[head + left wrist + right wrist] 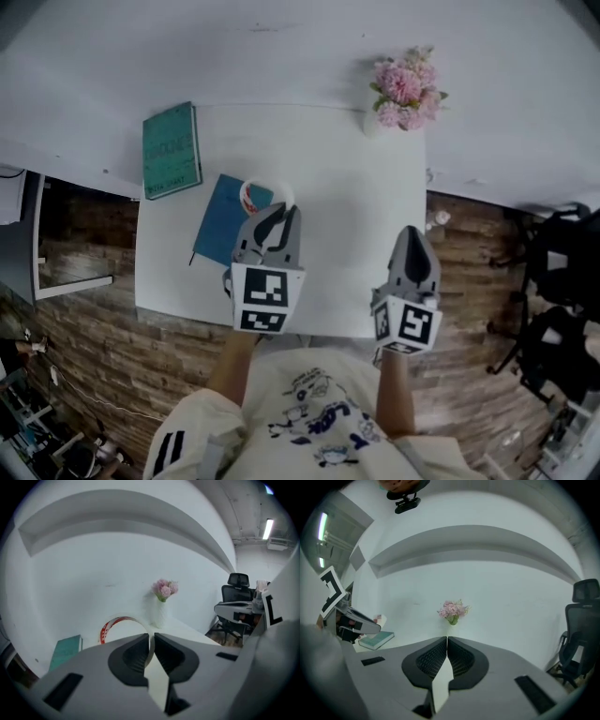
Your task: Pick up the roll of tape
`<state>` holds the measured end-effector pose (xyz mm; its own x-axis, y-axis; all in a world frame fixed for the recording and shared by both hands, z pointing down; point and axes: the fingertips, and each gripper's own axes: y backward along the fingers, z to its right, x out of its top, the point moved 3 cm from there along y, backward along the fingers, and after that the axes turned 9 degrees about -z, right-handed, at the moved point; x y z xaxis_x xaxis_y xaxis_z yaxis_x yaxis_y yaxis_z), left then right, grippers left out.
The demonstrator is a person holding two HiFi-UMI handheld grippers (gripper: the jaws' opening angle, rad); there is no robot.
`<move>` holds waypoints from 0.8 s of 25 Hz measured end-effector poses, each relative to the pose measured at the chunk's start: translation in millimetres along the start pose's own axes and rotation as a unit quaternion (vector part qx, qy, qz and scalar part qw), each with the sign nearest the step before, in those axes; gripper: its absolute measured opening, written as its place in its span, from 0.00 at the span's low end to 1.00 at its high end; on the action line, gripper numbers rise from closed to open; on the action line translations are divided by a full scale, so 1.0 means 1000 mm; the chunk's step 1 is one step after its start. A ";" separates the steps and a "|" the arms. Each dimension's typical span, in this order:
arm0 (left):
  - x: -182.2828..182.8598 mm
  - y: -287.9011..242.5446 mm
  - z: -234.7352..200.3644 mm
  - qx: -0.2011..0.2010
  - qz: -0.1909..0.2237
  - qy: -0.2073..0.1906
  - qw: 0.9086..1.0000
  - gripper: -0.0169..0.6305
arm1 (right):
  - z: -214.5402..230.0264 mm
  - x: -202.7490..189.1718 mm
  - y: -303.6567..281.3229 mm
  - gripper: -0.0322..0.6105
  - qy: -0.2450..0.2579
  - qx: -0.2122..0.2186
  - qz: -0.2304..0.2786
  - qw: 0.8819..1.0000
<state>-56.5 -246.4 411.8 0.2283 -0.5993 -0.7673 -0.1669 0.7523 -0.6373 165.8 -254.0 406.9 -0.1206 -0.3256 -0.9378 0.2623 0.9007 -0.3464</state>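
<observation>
Left tongs [151, 637] nearly closed, pads pinching the thin wall of the roll of tape [107, 628]. Right tongs [446, 641] shut, nothing between them, off to the side. Step in hand, I'd say, is lifting the roll clear. To do it well I hold a steady squeeze, since the grip is on one bit of rim and the ring could swing or slip, and I raise without wrist jerks. The roll sticks out just past the left tips, standing on edge, mostly left of the jaws. In the head view it's over the blue notebook [214, 230] corner on the white desk [347, 216], probably off the surface. Further back are a teal book [171, 150], then pink flowers [405, 89] by the wall.
</observation>
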 end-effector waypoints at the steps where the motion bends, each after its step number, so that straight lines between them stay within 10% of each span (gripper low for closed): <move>1: 0.005 0.009 -0.005 0.010 0.018 0.006 1.000 0.08 | -0.002 0.006 0.002 0.06 0.003 -0.001 0.008 1.000; 20: 0.054 0.099 -0.031 0.082 0.204 0.040 0.975 0.08 | -0.020 0.073 0.042 0.06 0.014 -0.027 0.087 0.996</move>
<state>-90.7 -212.9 304.7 0.0986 -0.2553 -0.9618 -0.0703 0.9623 -0.2626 149.1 -234.2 323.8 -0.1048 -0.1564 -0.9821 0.2302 0.9569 -0.1769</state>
